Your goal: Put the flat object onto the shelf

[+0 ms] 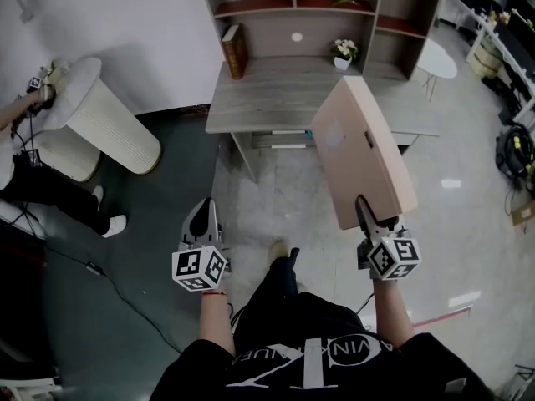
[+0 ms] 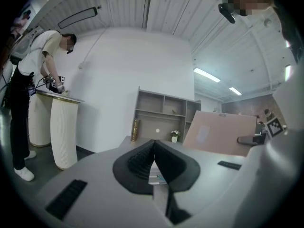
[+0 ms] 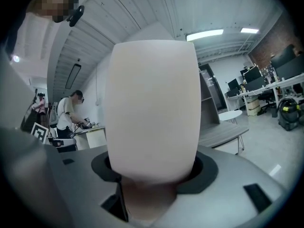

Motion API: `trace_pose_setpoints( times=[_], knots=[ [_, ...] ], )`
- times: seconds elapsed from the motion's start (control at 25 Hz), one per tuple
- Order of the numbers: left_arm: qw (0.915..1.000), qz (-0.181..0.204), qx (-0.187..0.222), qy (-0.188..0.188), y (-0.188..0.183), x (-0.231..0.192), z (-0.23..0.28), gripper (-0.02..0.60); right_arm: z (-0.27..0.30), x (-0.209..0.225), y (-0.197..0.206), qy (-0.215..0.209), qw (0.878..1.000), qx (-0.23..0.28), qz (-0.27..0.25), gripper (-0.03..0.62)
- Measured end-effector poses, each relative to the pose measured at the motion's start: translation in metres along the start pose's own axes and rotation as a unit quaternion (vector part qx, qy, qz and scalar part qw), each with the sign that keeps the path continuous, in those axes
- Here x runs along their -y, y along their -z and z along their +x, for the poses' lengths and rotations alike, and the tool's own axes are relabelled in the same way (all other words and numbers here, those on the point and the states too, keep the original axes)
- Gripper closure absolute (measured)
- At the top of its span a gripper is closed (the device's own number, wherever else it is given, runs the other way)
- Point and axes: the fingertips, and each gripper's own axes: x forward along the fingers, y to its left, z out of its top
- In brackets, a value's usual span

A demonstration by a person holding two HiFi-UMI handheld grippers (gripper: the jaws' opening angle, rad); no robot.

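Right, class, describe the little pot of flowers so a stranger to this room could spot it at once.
Find the grey wooden desk against the white wall, with the brown open shelf unit along its back. On the desktop under the shelves, right of centre, sits a small white pot of pale flowers. It is the only pot there; the brown book leans to its left.

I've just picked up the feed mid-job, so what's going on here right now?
A person holds a pink flat panel upright in the right gripper, whose jaws clamp its lower edge. The left gripper is shut and empty. Ahead stands a desk backed by a shelf unit; the panel is not yet on the shelf. A second person stands by a white ribbed stand at the left.
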Motion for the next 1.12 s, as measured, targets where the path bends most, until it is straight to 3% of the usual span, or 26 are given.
trace_pose_setpoints(
  times=[0.24, 0.48, 1.12],
  knots=[
    [0.9993, -0.03, 0.019, 0.001, -0.005, -0.012, 0.05, 0.577, 0.032, 0.012, -0.006, -0.002, 1.0, 0.003, 0.006, 0.303],
    [0.9985, -0.038, 0.018, 0.035, -0.013, -0.001, 0.114, 0.577, 0.068, 0.027, -0.034, 0.001, 1.0, 0.01, -0.007, 0.303],
    [0.9965, -0.045, -0.018, 0.067, -0.007, -0.021, 0.235, 0.577, 0.164, 0.046, -0.025, 0.015, 0.997, -0.006, 0.081, 0.303]
  ],
)
